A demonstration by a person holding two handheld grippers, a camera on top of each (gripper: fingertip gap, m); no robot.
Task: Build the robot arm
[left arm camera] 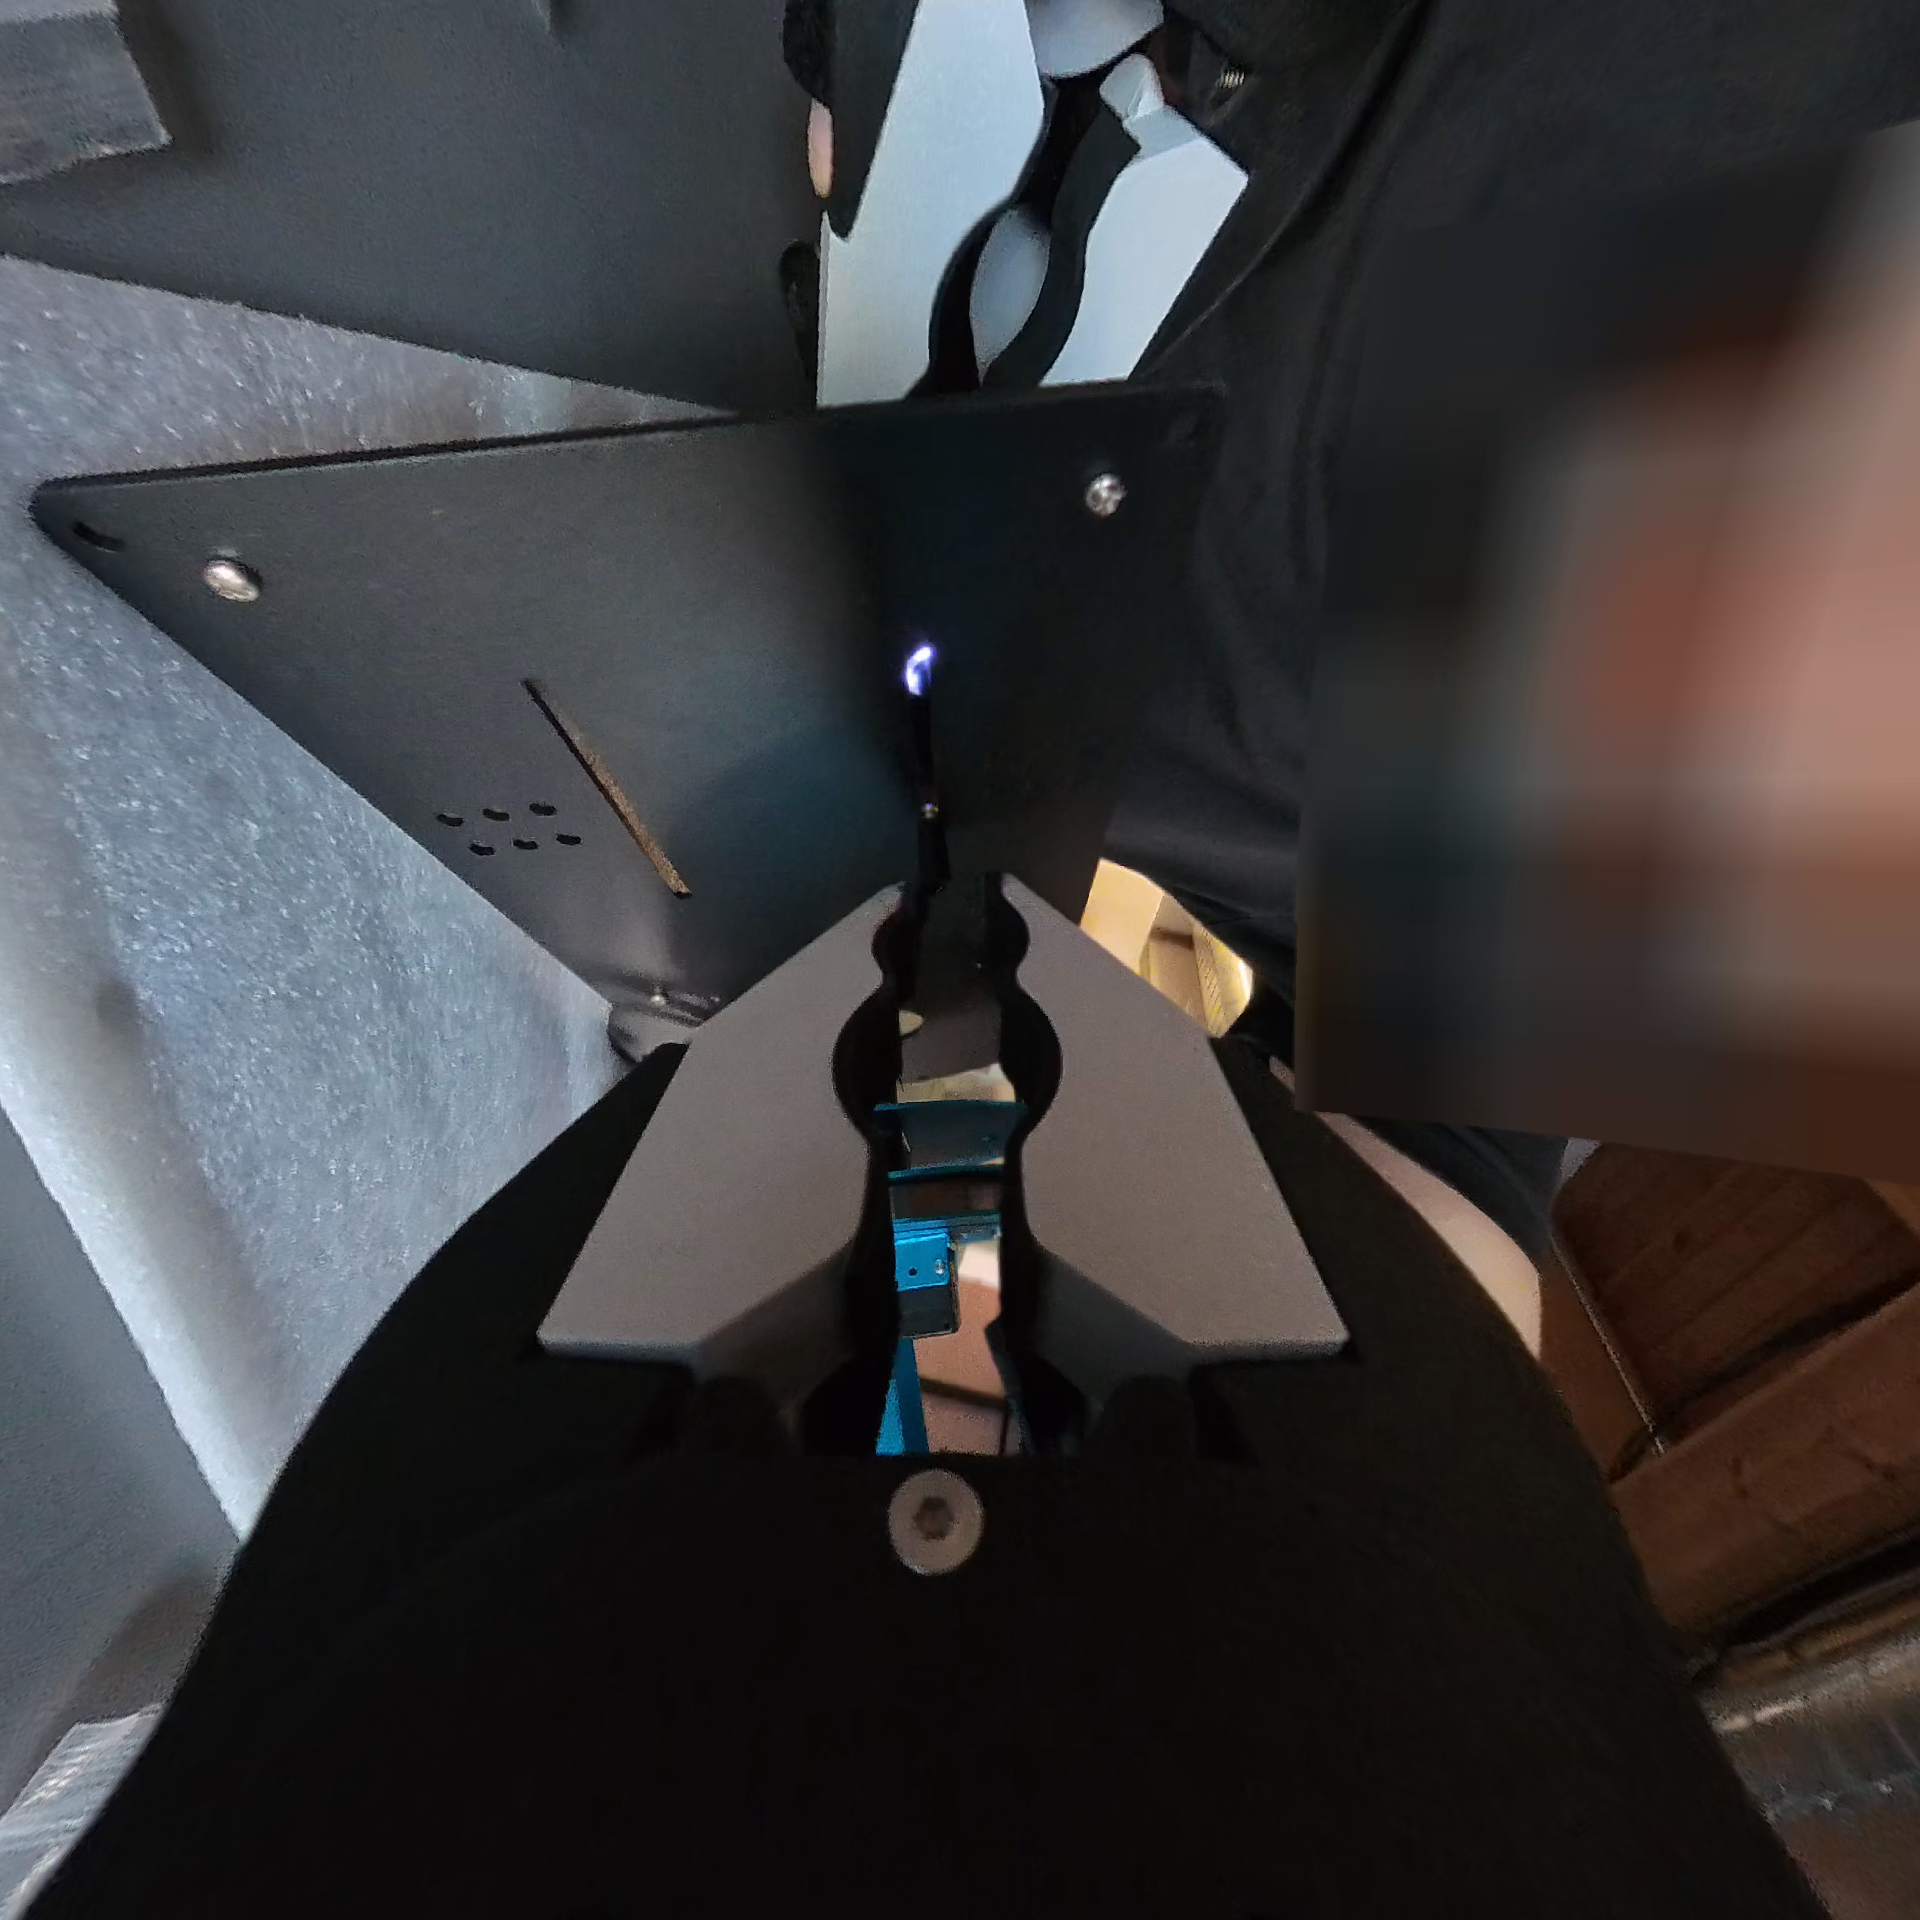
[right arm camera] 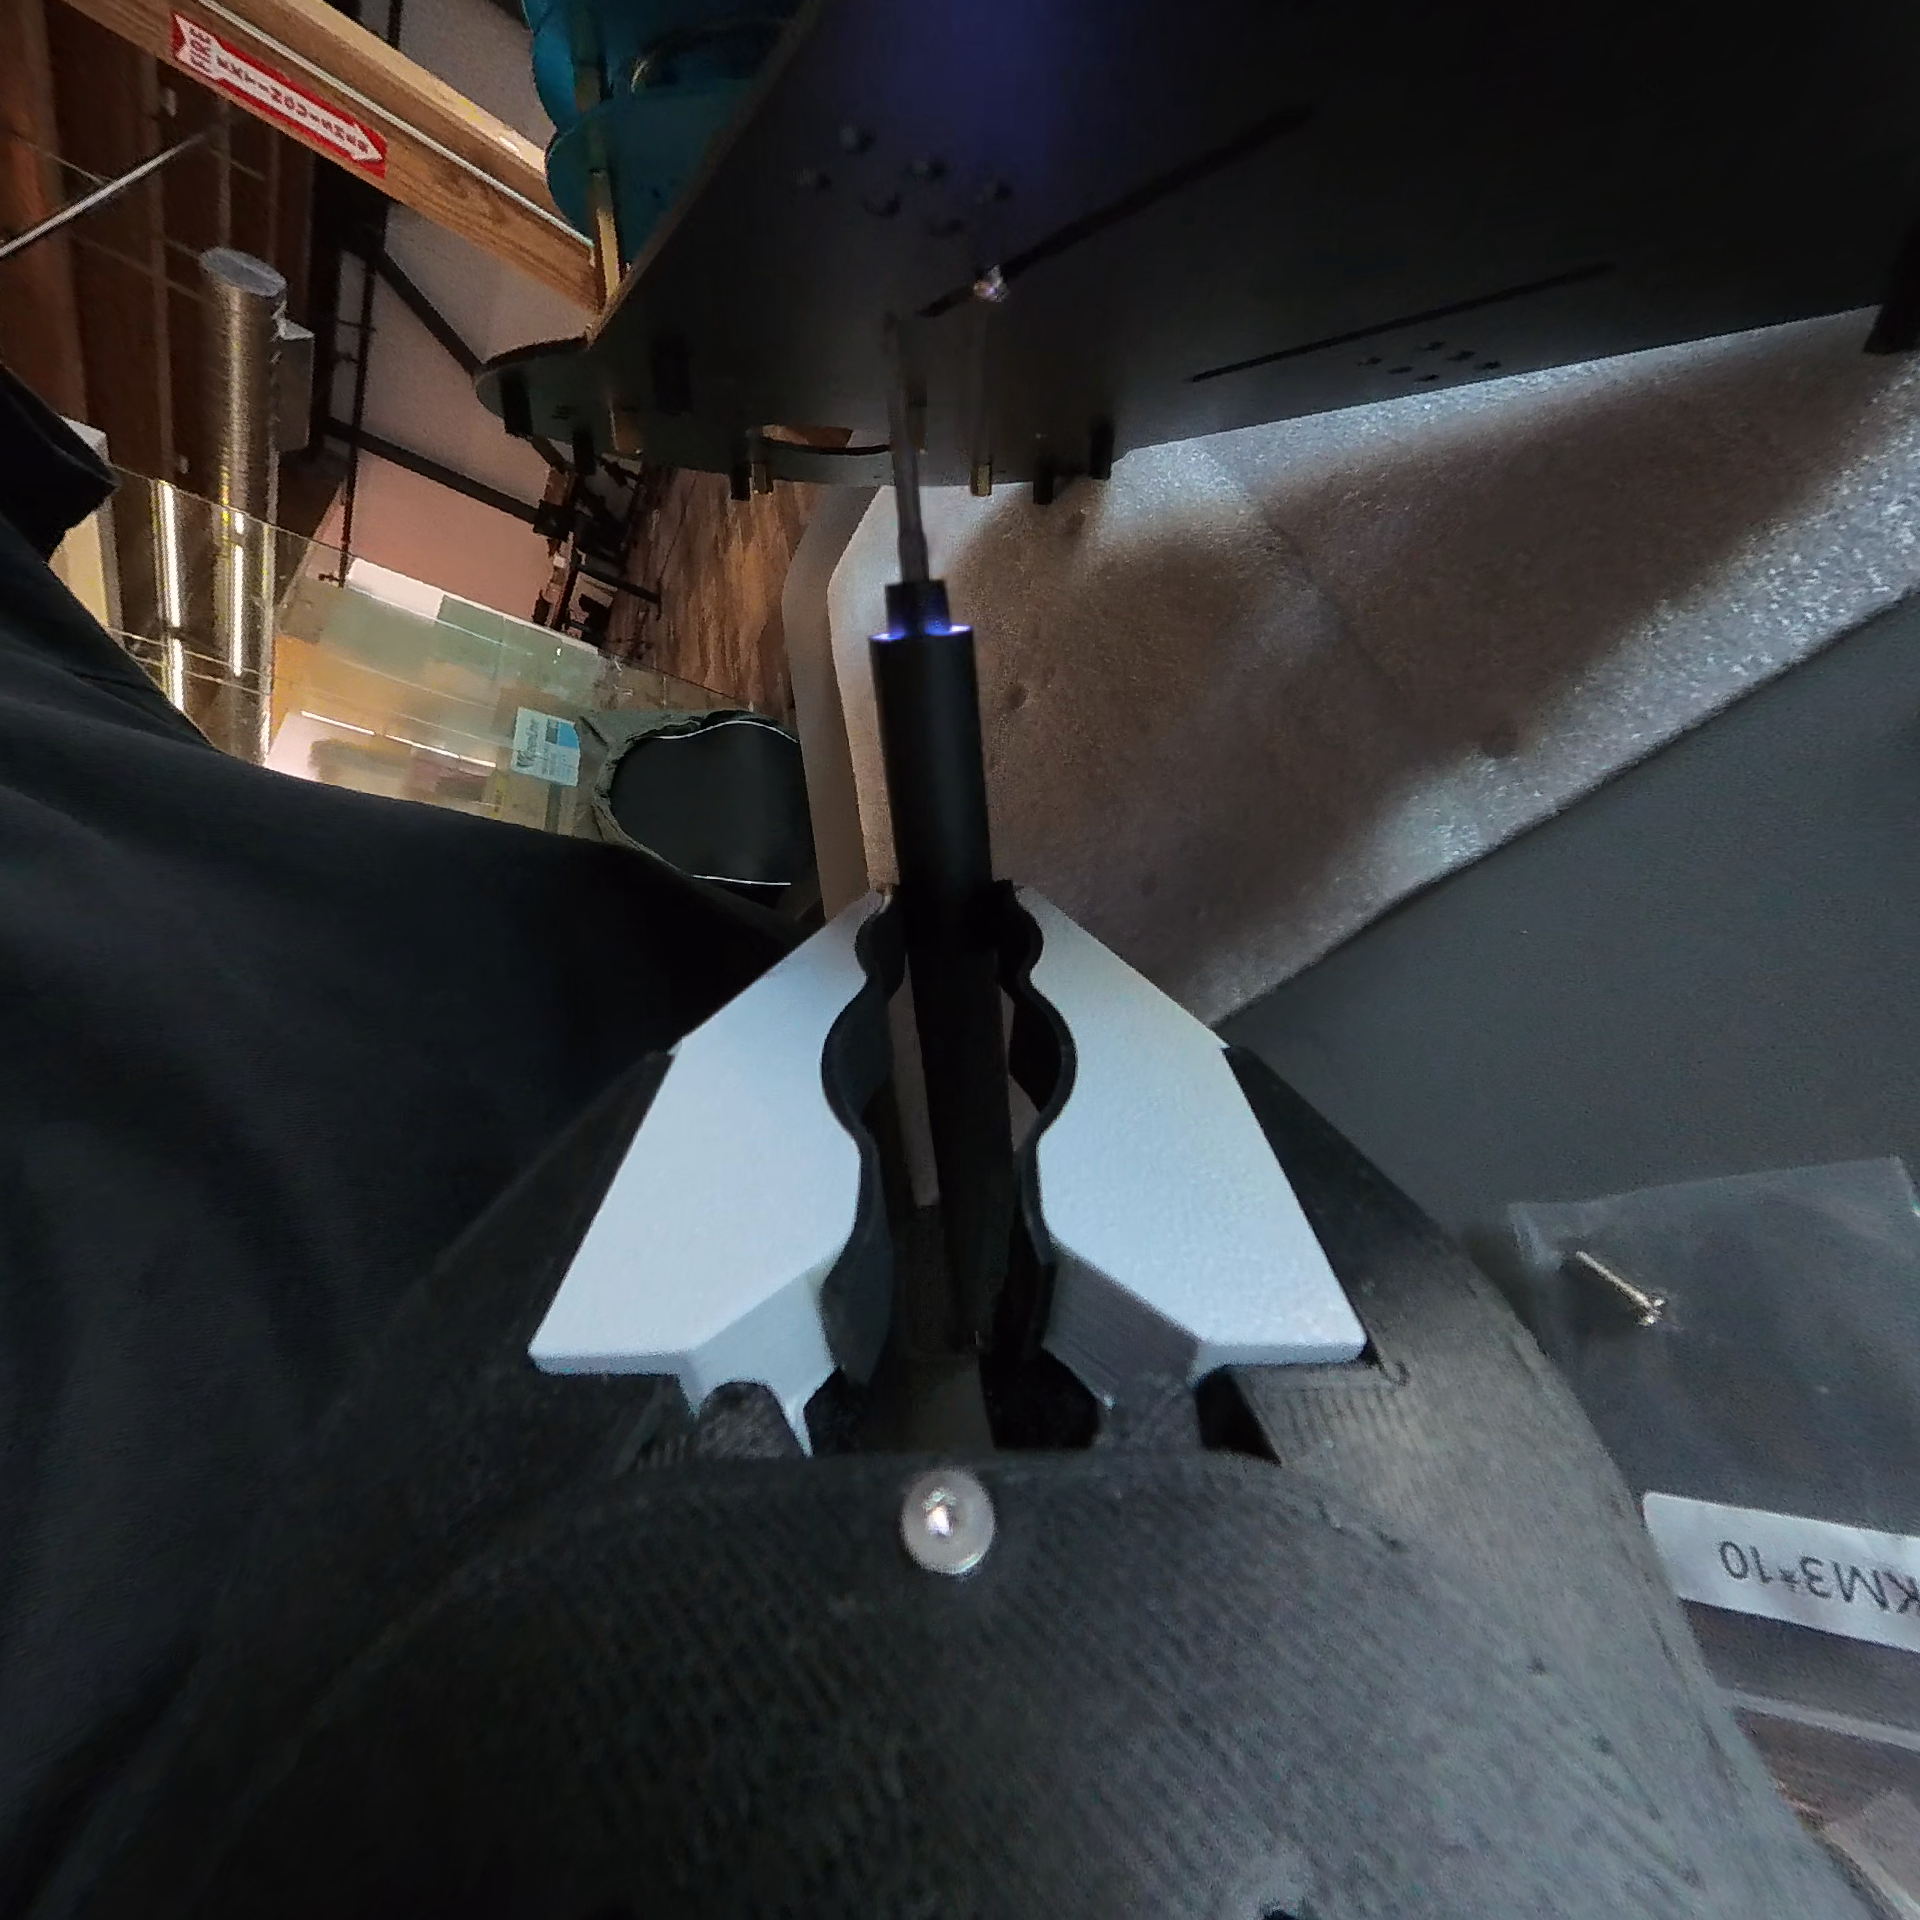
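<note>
Two grippers — right gripper (right arm camera: 940,914) clamps screwdriver (right arm camera: 930,790).

Ahead of right gripper (right arm camera: 948,904), closed on screwdriver (right arm camera: 935,831): black plate (right arm camera: 1195,156) blocks, bit touching it. Foam (right arm camera: 1351,644) walls off right side; open room at left beyond dark cloth (right arm camera: 312,1039). Ahead of left gripper (left arm camera: 951,904): same plate (left arm camera: 623,623) close, foam (left arm camera: 208,831) at left.
</note>
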